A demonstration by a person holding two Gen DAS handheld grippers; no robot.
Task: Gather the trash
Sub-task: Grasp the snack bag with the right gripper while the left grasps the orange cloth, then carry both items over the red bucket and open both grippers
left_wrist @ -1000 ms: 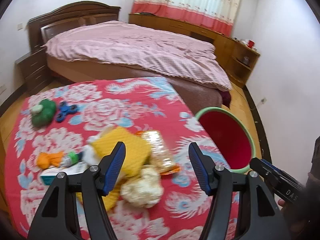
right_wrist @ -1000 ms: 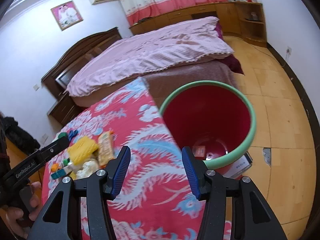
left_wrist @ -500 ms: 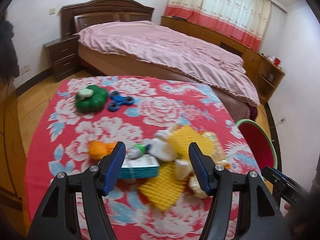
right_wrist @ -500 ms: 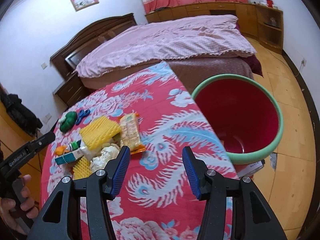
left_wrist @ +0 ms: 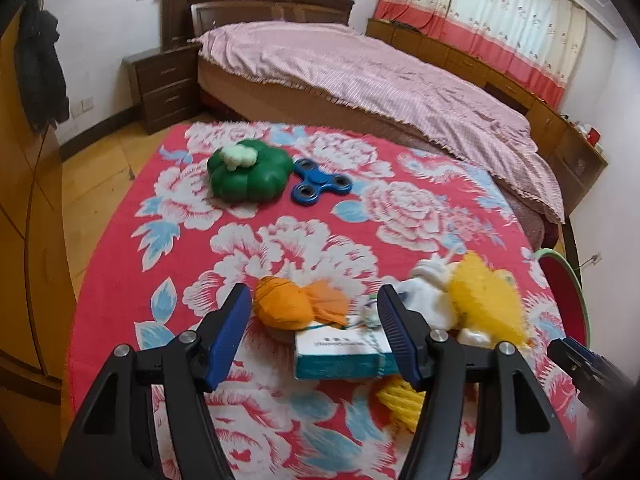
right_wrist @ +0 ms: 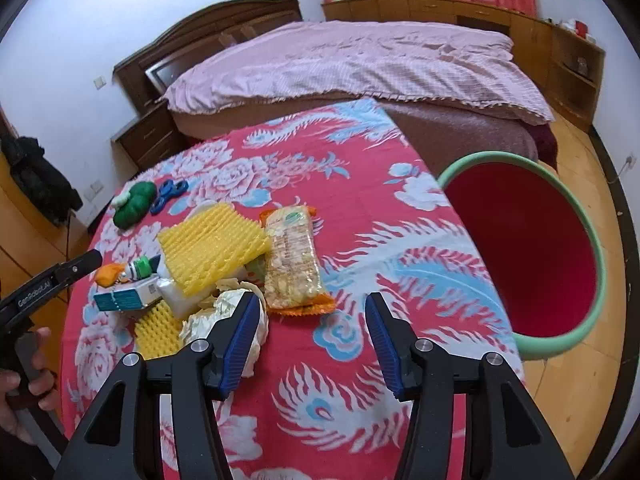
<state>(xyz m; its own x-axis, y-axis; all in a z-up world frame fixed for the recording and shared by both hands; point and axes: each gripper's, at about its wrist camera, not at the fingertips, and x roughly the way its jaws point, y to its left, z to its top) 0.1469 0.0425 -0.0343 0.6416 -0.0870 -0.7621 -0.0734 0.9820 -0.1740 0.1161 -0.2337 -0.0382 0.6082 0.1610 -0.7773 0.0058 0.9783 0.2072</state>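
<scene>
A heap of trash lies on the red flowered tablecloth (left_wrist: 280, 248): an orange wad (left_wrist: 288, 304), a teal-and-white box (left_wrist: 340, 354), yellow foam netting (right_wrist: 212, 244), a snack wrapper (right_wrist: 292, 264) and crumpled paper (right_wrist: 228, 308). My left gripper (left_wrist: 314, 340) hovers open just above the orange wad and the box, touching neither. My right gripper (right_wrist: 308, 340) is open over bare cloth, the wrapper just beyond its tips and the crumpled paper by its left finger (right_wrist: 240, 336). The red bin with a green rim (right_wrist: 520, 248) stands off the table's right edge.
A green pumpkin-shaped toy (left_wrist: 250, 176) and a blue fidget spinner (left_wrist: 320, 186) lie at the table's far side. A bed (left_wrist: 360, 72) with a pink cover stands behind, a nightstand (left_wrist: 164, 84) at its left. A hand (right_wrist: 24, 388) holds the left gripper's handle.
Both grippers have swung left across the table and dipped lower. The left view has shifted from the foam and paper to the orange wad and box; the bin has slid right in both views.
</scene>
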